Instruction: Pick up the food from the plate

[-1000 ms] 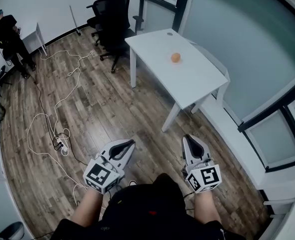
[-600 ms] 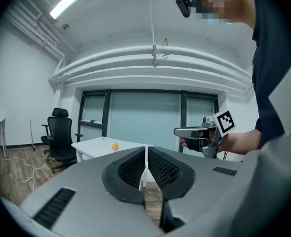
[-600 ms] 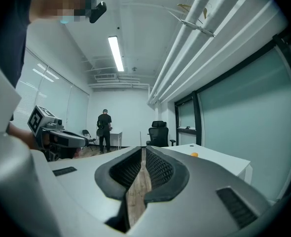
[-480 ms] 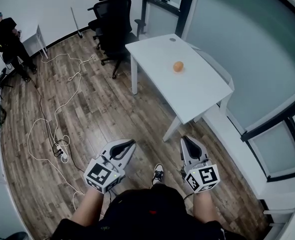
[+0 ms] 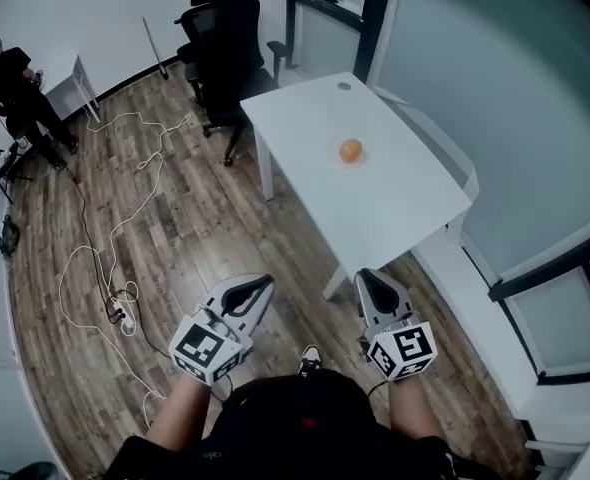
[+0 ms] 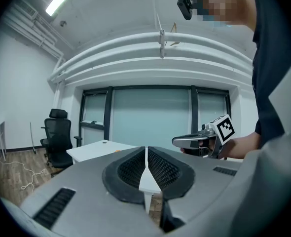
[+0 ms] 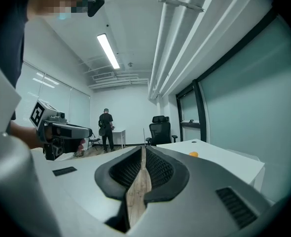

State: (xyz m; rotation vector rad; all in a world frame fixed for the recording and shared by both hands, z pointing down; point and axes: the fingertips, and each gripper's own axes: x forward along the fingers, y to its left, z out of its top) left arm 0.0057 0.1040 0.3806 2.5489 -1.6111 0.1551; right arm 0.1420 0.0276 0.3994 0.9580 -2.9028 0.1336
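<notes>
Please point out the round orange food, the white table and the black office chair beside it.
Round orange food [image 5: 350, 150]: head view, its middle.
White rectangular table [image 5: 395, 198]: head view, bare top near the front.
Black office chair [image 5: 231, 40]: head view, its backrest.
</notes>
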